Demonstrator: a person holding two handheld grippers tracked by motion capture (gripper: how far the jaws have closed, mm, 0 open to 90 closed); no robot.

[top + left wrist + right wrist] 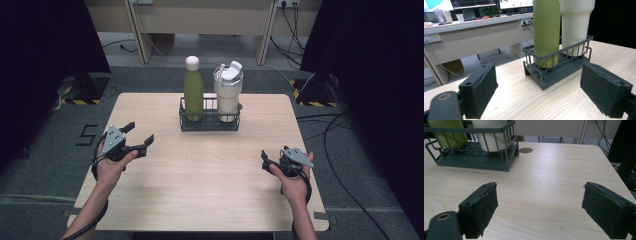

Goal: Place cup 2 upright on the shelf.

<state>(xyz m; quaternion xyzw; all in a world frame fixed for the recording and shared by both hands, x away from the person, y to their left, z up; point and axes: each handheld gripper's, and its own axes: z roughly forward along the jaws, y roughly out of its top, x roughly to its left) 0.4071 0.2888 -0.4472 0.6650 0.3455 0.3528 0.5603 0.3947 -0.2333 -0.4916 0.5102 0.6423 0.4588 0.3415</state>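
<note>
A dark wire rack (209,123) stands at the back middle of the wooden table (200,185). It holds a green bottle (193,95) with a pale cap on the left and a cream tumbler (228,97) with a white lid on the right. My left gripper (140,132) hovers at the table's left edge, open and empty, pointing toward the rack. My right gripper (274,155) sits near the right front, open and empty. In the left gripper view the open gripper (539,92) faces the rack (559,72), bottle (546,32) and tumbler (576,25). The right gripper (540,212) has bare tabletop between its jaws.
The rack (474,161) lies at the upper left of the right gripper view, with a small round brown disc (526,150) on the table beside it. Desks and cables (295,30) stand beyond the table. Dark curtains (45,45) flank both sides.
</note>
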